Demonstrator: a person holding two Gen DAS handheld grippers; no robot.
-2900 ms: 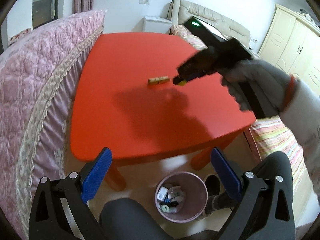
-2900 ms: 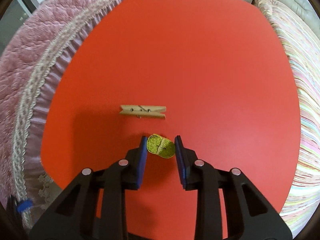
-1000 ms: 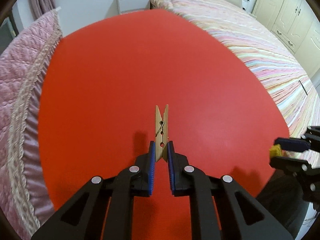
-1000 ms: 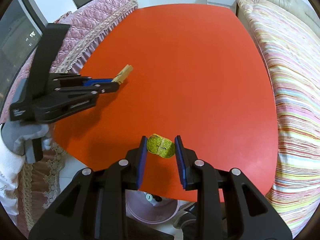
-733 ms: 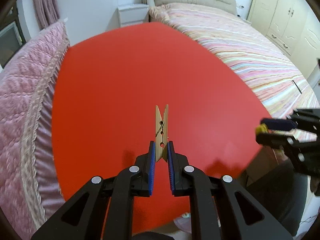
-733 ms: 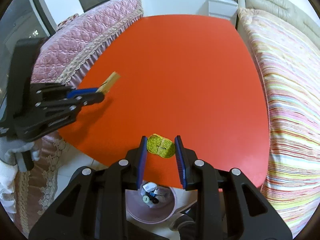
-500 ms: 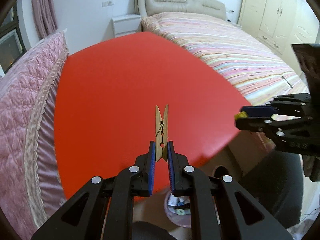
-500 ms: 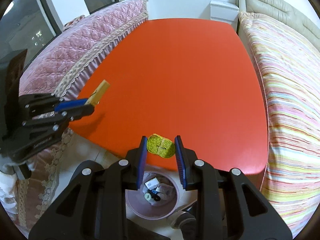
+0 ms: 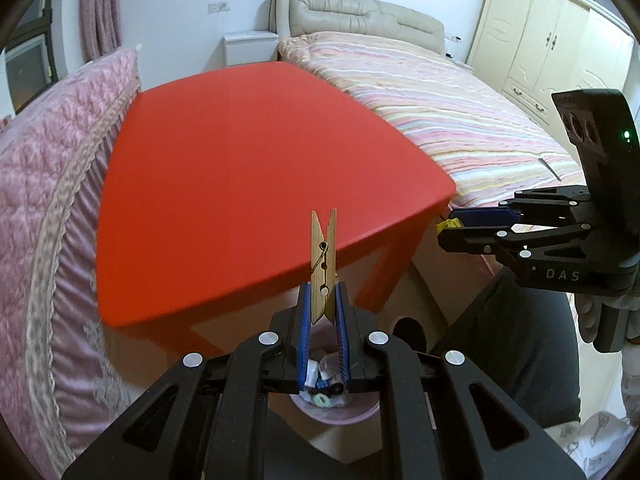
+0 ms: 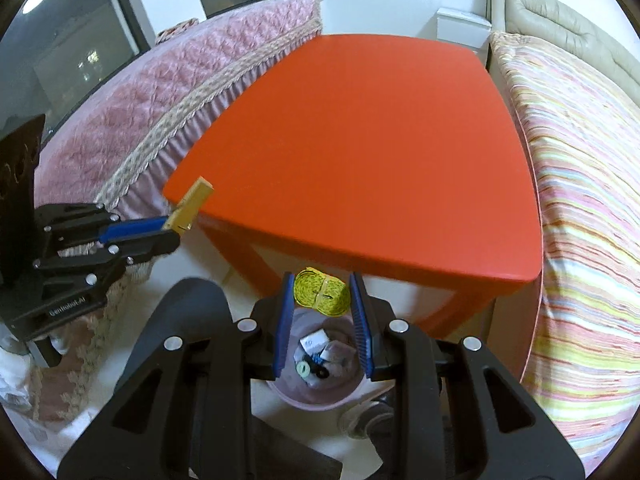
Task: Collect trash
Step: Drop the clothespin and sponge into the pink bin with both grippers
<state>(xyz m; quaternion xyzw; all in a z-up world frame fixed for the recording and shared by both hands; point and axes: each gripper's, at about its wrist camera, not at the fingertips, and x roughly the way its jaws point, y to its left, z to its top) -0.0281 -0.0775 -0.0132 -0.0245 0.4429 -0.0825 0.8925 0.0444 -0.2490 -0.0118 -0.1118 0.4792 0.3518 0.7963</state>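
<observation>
Both grippers hover over the pink bin (image 10: 316, 394), left gripper (image 9: 323, 314) clamping a clothespin (image 9: 323, 268), right gripper (image 10: 321, 300) squeezing a yellow wad (image 10: 320, 291); best to centre each before releasing.

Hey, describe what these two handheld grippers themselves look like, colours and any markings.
Both are matte black linkage frames with silver rivets and ribbed blue pads on the fingers. The right gripper carries white "DAS" lettering and a black block with a green light. The left gripper reads "GenRobot.AI". A grey glove grips the right handle.
</observation>
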